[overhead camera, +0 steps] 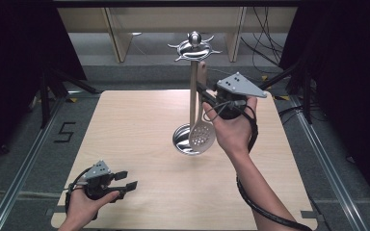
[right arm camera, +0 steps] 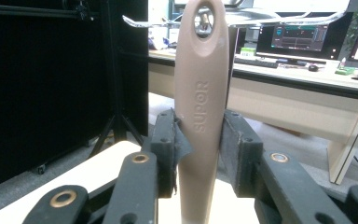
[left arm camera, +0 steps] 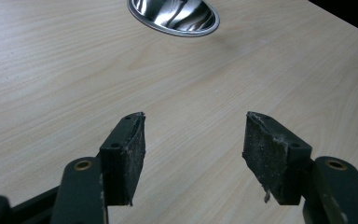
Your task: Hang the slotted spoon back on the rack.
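Right gripper view: right hand-held gripper (right arm camera: 200, 149) clamps slotted spoon (right arm camera: 201, 107) handle.

The brand name "SUPOR" is moulded in raised capitals along the beige handle of the slotted spoon (right arm camera: 201, 112), reading lengthwise up the handle, as seen in the right gripper view. A black numeral "5" (overhead camera: 65, 132) is marked on the grey floor just left of the tabletop (overhead camera: 139, 144) in the high view. The monitor screens (right arm camera: 299, 36) behind the desk in the right gripper view carry lines of coloured text, but these are too small and blurred to read; no other lettering is legible on any surface.
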`<action>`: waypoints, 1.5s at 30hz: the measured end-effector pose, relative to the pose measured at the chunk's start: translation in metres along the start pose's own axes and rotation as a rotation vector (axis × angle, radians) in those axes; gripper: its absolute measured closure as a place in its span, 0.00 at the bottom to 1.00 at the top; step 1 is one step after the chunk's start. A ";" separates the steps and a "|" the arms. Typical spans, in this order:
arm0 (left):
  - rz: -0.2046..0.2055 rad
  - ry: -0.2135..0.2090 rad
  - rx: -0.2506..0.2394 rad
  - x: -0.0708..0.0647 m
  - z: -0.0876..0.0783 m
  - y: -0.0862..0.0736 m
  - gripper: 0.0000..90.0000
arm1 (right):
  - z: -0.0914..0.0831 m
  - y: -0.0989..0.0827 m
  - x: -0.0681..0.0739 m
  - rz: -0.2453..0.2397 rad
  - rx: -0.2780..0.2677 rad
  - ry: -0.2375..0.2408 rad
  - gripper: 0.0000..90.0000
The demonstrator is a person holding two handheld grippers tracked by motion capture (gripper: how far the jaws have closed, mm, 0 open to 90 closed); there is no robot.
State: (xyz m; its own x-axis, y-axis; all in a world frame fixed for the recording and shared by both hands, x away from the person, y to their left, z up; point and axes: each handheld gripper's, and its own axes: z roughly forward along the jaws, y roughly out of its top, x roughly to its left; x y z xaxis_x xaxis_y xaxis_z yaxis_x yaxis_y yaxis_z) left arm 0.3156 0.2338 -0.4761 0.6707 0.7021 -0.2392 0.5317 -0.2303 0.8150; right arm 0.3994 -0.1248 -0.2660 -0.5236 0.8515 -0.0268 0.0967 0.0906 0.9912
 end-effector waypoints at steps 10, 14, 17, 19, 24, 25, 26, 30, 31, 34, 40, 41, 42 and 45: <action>0.000 0.000 0.000 0.000 0.000 0.000 0.42 | 0.006 0.002 -0.001 -0.006 0.017 -0.010 0.76; 0.000 0.000 0.000 0.000 -0.001 0.000 0.42 | 0.008 0.003 0.000 0.005 0.023 -0.011 0.76; 0.002 -0.001 0.000 0.000 0.000 0.000 0.42 | 0.009 0.003 0.000 0.013 0.021 -0.015 0.76; 0.001 -0.001 0.000 0.000 0.000 0.000 0.42 | 0.010 0.003 0.000 0.016 0.025 -0.014 0.76; 0.001 -0.001 0.001 0.000 0.000 0.000 0.42 | 0.013 0.002 -0.001 0.007 0.028 -0.016 0.76; 0.001 -0.001 0.001 0.000 0.000 0.000 0.42 | 0.013 0.002 0.000 0.018 0.034 -0.018 0.76; 0.001 -0.001 -0.001 0.000 0.000 0.000 0.42 | 0.013 0.002 0.000 0.018 0.034 -0.018 0.76; -0.001 0.003 -0.002 0.000 -0.001 0.000 0.42 | 0.015 0.003 -0.002 -0.010 0.008 -0.009 0.69; -0.001 0.002 -0.003 0.000 -0.001 0.000 0.42 | 0.013 0.003 -0.001 0.011 0.007 -0.005 0.66; 0.005 -0.002 -0.006 0.001 -0.001 -0.001 0.42 | 0.009 0.001 -0.001 -0.017 0.001 -0.006 0.57; 0.000 0.002 -0.005 0.000 -0.001 -0.001 0.42 | -0.007 -0.014 -0.007 -0.025 0.031 0.015 0.49; -0.001 0.003 -0.005 0.000 -0.001 -0.001 0.42 | -0.011 -0.018 -0.010 -0.032 0.039 0.017 0.48; -0.003 0.004 -0.005 0.000 -0.001 -0.001 0.42 | -0.014 -0.023 -0.013 -0.042 0.049 0.016 0.47; 0.001 0.003 0.005 0.000 0.000 -0.001 0.42 | -0.027 -0.043 -0.021 -0.044 0.095 0.026 0.46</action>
State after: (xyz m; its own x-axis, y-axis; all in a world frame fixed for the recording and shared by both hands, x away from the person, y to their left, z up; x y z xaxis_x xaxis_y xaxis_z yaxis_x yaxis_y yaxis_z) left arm 0.3153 0.2339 -0.4766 0.6693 0.7043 -0.2367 0.5338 -0.2342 0.8125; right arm 0.3837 -0.1603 -0.3043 -0.5505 0.8323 -0.0653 0.1528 0.1773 0.9722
